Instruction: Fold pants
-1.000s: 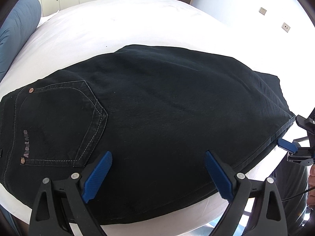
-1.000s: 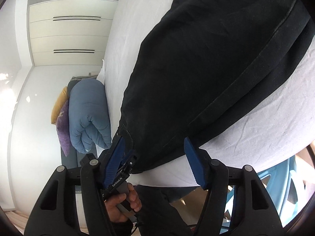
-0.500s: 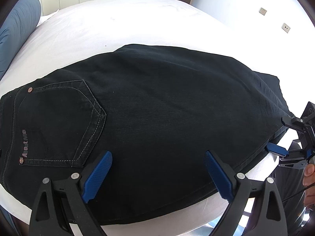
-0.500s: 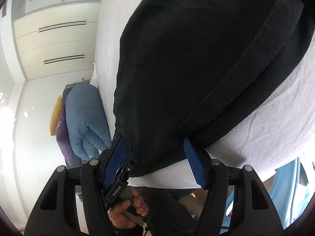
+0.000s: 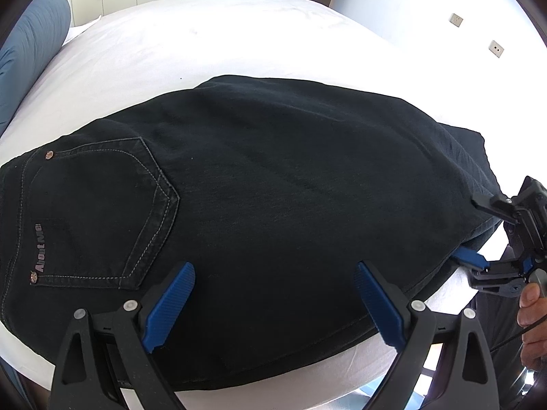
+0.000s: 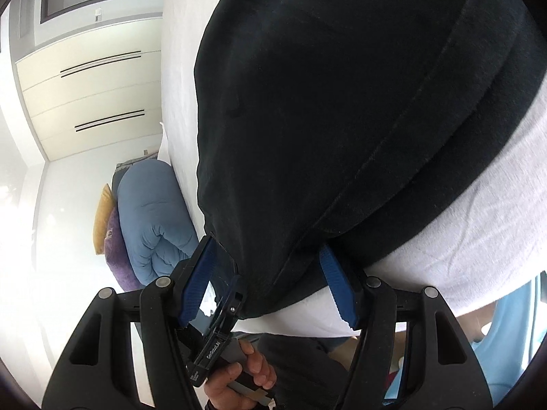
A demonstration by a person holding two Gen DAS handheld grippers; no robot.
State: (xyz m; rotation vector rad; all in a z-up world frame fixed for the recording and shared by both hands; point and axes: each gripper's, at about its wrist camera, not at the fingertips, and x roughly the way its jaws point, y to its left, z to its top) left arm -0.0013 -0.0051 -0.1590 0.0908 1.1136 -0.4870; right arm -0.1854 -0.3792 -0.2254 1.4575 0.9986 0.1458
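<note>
Black jeans lie flat on the white bed, back pocket at the left, leg end at the right. My left gripper hovers open over the near edge of the jeans, its blue pads wide apart. At the right edge, my right gripper straddles the leg hem, one finger over it and the blue one under it. In the right wrist view that gripper has the hem of the jeans between its pads; its jaws are closing but not clamped.
A rolled blue duvet with purple and yellow cushions lies beyond the bed's far side, also at the left. White wardrobe doors stand behind. A person's hand holds the other tool below the bed edge.
The right gripper has come in lower onto the leg hem and rolled, and its jaws have narrowed around the fabric. The left gripper and the jeans have stayed put.
</note>
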